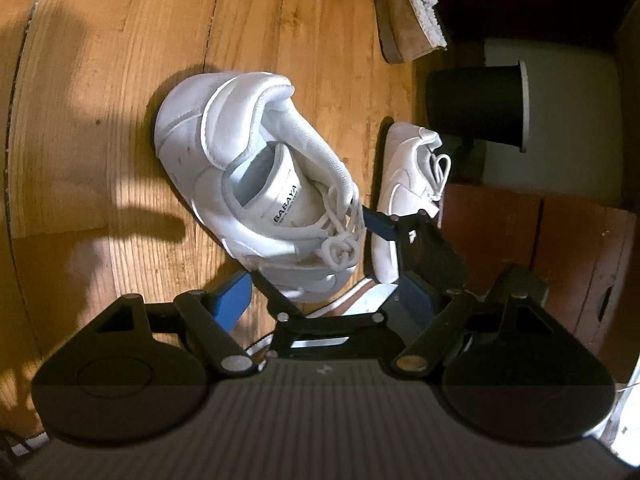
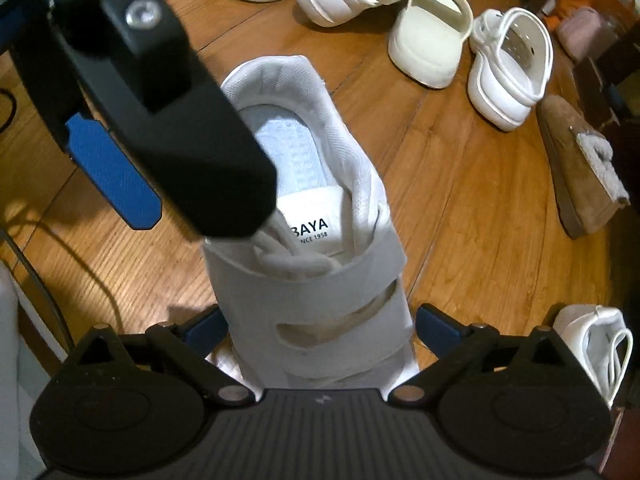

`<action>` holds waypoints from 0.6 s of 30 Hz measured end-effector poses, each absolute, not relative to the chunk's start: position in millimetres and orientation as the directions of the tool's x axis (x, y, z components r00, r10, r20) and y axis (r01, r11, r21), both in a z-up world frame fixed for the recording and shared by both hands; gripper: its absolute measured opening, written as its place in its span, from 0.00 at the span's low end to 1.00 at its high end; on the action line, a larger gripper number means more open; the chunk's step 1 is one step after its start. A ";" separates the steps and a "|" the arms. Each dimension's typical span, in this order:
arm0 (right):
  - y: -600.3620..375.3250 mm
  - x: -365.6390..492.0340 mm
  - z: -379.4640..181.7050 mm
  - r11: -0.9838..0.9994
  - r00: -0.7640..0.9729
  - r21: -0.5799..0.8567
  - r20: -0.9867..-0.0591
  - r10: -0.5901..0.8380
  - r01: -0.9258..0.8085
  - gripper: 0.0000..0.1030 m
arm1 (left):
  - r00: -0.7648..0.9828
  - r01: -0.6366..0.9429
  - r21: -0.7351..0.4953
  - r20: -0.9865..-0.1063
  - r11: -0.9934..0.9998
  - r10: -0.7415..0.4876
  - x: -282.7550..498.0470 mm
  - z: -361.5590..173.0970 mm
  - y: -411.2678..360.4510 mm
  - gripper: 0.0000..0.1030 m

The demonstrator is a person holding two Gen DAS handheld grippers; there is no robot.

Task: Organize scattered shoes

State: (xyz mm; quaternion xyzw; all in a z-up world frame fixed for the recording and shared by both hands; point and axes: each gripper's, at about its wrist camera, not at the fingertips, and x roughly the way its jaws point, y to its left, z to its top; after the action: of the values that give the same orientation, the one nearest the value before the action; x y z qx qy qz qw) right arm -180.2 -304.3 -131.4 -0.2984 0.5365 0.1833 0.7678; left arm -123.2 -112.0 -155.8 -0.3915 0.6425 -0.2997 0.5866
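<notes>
Both grippers wide open astride the white sneaker (image 2: 308, 240), holding nothing; right gripper (image 2: 320, 328) at its toe. Heel pointing away, long axis along the right gripper's fingers; left gripper (image 1: 324, 292) crossing from the side

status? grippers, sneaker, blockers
Right gripper straddling white sneaker at the toe, grip unclear. Left gripper open beside its laces. Second white sneaker close alongside; slides and brown slipper farther off.

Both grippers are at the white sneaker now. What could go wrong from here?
1. A finger of the left gripper sits at the loose laces and may snag them.
2. Both grippers crowd the white sneaker and might collide.
3. The jaws of the right gripper flank only its front part, so the sneaker may tip.
</notes>
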 end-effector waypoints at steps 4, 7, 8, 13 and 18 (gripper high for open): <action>-301.7 -182.0 -141.8 0.749 0.355 -0.277 -0.933 -0.059 -0.602 0.98 | -0.028 -0.148 -0.831 -0.539 0.536 -0.842 -122.3 -161.2 -111.4 0.78; -300.2 -182.2 -148.6 0.744 0.367 -0.298 -0.927 -0.076 -0.598 0.99 | -0.046 -0.181 -0.827 -0.534 0.532 -0.845 -123.0 -169.0 -109.4 0.79; -299.5 -181.9 -150.7 0.740 0.372 -0.308 -0.924 -0.084 -0.598 0.99 | -0.054 -0.194 -0.828 -0.526 0.526 -0.848 -122.8 -171.9 -108.7 0.81; -295.8 -180.5 -154.5 0.735 0.375 -0.319 -0.922 -0.095 -0.598 1.00 | -0.078 -0.224 -0.822 -0.520 0.523 -0.851 -121.0 -179.1 -105.4 0.84; -290.0 -181.6 -158.8 0.720 0.381 -0.338 -0.918 -0.111 -0.606 1.00 | -0.092 -0.174 -0.793 -0.578 0.584 -0.811 -122.3 -174.7 -107.3 0.85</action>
State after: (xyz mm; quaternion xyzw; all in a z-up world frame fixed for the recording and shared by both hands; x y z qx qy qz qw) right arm -181.6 -290.0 -158.8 -0.3370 0.5320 0.1632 0.7595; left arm -122.3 -107.3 -174.7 -0.3600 0.6840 -0.2797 0.5695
